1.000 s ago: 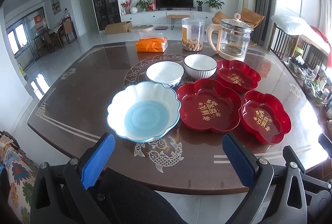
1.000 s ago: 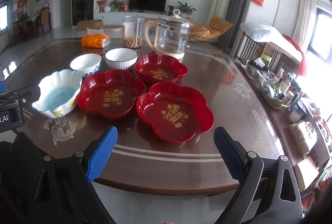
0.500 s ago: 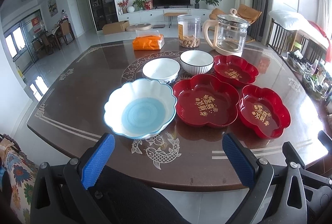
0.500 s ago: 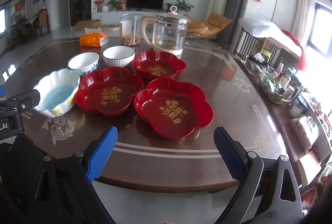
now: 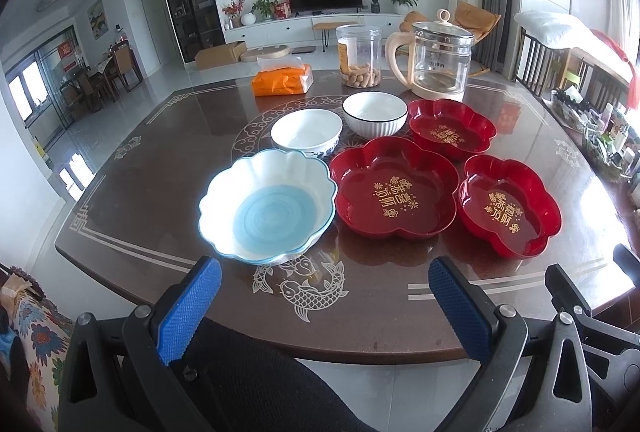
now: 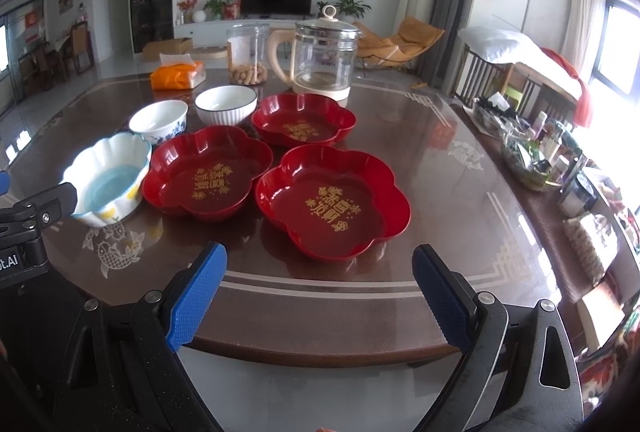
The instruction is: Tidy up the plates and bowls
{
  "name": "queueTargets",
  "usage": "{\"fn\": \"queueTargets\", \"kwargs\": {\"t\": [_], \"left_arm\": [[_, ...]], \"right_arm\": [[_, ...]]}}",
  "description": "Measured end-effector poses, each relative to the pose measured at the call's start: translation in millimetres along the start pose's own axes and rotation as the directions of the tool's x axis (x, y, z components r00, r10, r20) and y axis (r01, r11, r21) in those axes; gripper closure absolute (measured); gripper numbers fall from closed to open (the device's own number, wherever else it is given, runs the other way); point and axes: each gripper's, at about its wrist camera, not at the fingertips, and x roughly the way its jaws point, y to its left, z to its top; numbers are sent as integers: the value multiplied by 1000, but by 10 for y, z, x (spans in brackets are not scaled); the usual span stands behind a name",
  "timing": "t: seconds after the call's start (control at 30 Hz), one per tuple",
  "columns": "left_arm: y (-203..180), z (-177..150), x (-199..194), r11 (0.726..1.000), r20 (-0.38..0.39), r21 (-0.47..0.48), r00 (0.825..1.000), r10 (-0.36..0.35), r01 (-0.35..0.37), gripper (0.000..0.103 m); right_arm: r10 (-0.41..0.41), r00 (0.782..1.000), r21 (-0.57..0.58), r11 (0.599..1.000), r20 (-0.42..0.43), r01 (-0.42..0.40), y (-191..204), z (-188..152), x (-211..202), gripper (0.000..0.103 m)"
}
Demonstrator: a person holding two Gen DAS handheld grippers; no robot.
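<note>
Left wrist view: both grippers, left (image 5: 324, 302) and right (image 6: 318, 288), hang wide and empty before the blue bowl (image 5: 267, 209); nothing stacked yet, so the approach probably comes next.

The left gripper (image 5: 322, 306), a black two-finger frame with blue textured pads (image 5: 188, 312), is held level just short of the near edge of the dark brown glossy table (image 5: 160, 167), its jaws spread wide with nothing between them. The right gripper (image 6: 318, 298), of the same black build with blue textured pads (image 6: 440, 302), hangs at the same near edge of the table, further to the right, jaws equally wide and empty. In the right wrist view the left gripper's black frame shows at the left border, just beside the table edge
</note>
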Motion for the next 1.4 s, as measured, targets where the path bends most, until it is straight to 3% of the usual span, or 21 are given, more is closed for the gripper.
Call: {"fn": "queueTargets", "kwargs": {"t": [0.53,0.7,1.03,1.23,1.4], "left_arm": [[-12,-28,27,1000,-13,0,1000,-14,14,0],[-42,-70,80,1000,-23,15,1000,-13,13,0],[-107,-206,350,999,-115,16,993,-38,41,0],[-119,-230,508,985,-172,-30,970,-170,168,0],[-173,-232,593,985,-200,-31,964,-174,171,0]], "right_arm": [[2,999,17,1000,51,-3,8,-28,-57,8],[26,1000,57,998,17,-27,-64,-52,8,8],[73,997,122,990,-40,-67,-235,-127,178,8],[167,986,152,975,-9,-164,-312,-131,251,7],[267,963,106,957,45,-270,-266,-152,244,7]]}}
